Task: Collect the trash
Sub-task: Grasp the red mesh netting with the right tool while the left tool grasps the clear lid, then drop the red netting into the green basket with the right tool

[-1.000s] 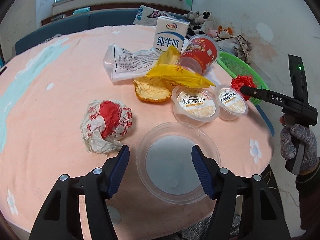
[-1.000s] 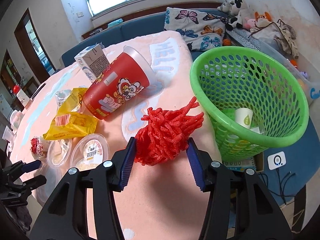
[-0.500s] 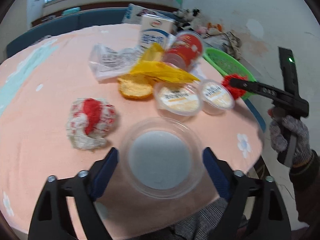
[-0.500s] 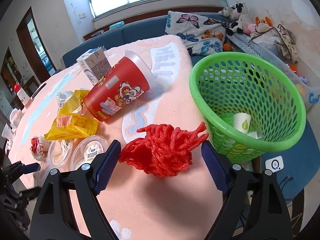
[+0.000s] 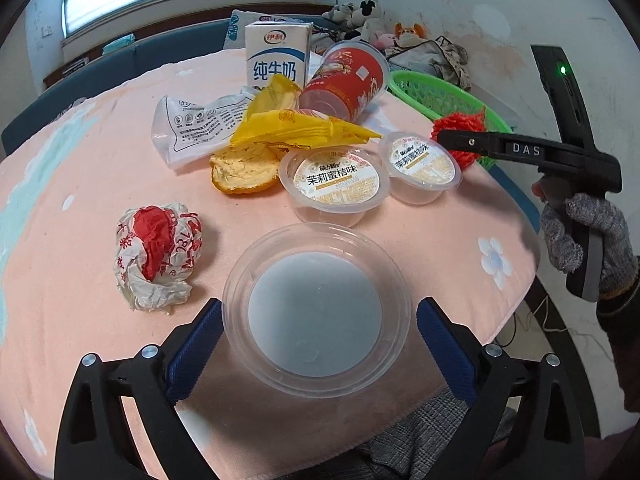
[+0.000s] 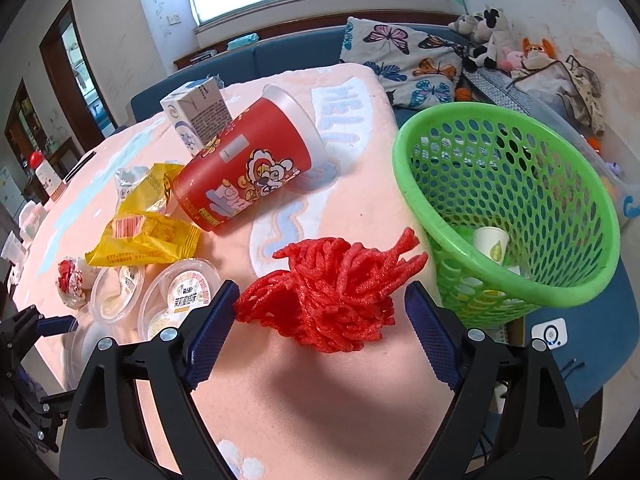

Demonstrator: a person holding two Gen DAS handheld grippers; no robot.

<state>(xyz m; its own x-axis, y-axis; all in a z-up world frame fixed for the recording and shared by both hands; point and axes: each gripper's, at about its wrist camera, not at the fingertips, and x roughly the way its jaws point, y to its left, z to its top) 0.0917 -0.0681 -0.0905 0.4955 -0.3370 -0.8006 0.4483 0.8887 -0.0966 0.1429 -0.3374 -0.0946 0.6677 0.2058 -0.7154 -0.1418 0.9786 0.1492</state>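
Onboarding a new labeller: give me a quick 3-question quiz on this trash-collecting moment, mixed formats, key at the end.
1. True or false: the right tongs are clamped on the red foam net.
2. What lies between the left tongs? A) crumpled paper wrapper B) clear plastic bowl C) milk carton
3. Fill in: inside the green basket lies a white paper ____.

Key
1. False: the tongs have just been opening; the net sits between them, with a clear gap at one pad.
2. B: the clear plastic bowl; the crumpled paper wrapper lies beside it, outside the tongs.
3. cup: the paper cup.
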